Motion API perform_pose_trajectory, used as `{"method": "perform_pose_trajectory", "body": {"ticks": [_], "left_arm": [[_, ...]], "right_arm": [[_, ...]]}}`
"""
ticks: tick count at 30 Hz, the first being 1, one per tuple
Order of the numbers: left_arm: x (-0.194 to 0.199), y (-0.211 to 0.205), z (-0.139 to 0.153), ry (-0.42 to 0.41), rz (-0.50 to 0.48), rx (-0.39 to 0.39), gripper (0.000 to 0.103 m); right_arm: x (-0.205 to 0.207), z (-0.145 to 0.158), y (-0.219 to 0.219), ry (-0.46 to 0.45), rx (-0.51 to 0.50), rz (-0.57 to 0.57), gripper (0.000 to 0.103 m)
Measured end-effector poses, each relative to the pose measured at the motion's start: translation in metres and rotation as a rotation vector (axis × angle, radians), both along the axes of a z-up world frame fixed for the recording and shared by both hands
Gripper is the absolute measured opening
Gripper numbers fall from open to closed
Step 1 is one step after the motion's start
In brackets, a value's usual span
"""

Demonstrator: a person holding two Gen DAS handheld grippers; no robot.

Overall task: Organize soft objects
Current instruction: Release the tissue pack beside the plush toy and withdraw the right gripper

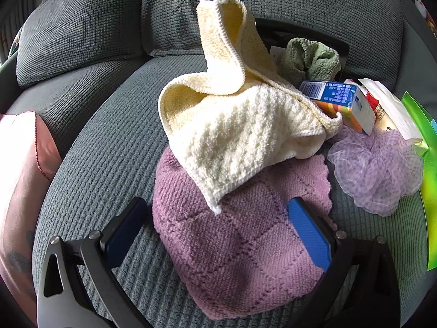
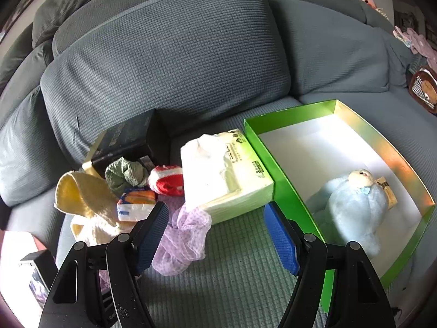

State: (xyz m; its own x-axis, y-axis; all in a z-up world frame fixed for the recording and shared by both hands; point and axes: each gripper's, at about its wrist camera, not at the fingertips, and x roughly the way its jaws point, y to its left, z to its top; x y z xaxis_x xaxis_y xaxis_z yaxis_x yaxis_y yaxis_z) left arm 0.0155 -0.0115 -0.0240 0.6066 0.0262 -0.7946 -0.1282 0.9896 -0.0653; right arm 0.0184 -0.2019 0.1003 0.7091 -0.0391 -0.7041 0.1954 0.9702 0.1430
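On the sofa, the left gripper (image 1: 218,235) stands open astride the purple cloth (image 1: 240,246), gripping nothing. To its right the right gripper (image 2: 215,235) hangs open and empty near the lilac mesh puff (image 2: 183,240). Best to pinch deep into a thick fold, then lift clear over the wall of the green box (image 2: 284,180), which already holds the blue plush toy (image 2: 355,207).

Grey-green sofa (image 2: 169,63), ribbed weave, seat in patchy sun. Black box (image 2: 128,139) leans against the back cushion. Tissue pack (image 2: 226,175) sits just beside it on the seat. Small blue-and-orange packet (image 1: 337,99) lies close to the tissue pack.
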Motion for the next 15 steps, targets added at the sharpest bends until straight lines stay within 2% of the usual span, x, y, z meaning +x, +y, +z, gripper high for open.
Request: {"method": "perform_pose_trajectory", "body": {"ticks": [11, 15], "left_arm": [[-0.0001, -0.0001, 0.0, -0.001, 0.002, 0.0, 0.102], [0.0, 0.0, 0.0, -0.001, 0.002, 0.0, 0.102]], "right_arm": [[0.0015, -0.0011, 0.0017, 0.009, -0.013, -0.009, 0.073], [0.0015, -0.0019, 0.0016, 0.011, 0.017, 0.003, 0.073]]}}
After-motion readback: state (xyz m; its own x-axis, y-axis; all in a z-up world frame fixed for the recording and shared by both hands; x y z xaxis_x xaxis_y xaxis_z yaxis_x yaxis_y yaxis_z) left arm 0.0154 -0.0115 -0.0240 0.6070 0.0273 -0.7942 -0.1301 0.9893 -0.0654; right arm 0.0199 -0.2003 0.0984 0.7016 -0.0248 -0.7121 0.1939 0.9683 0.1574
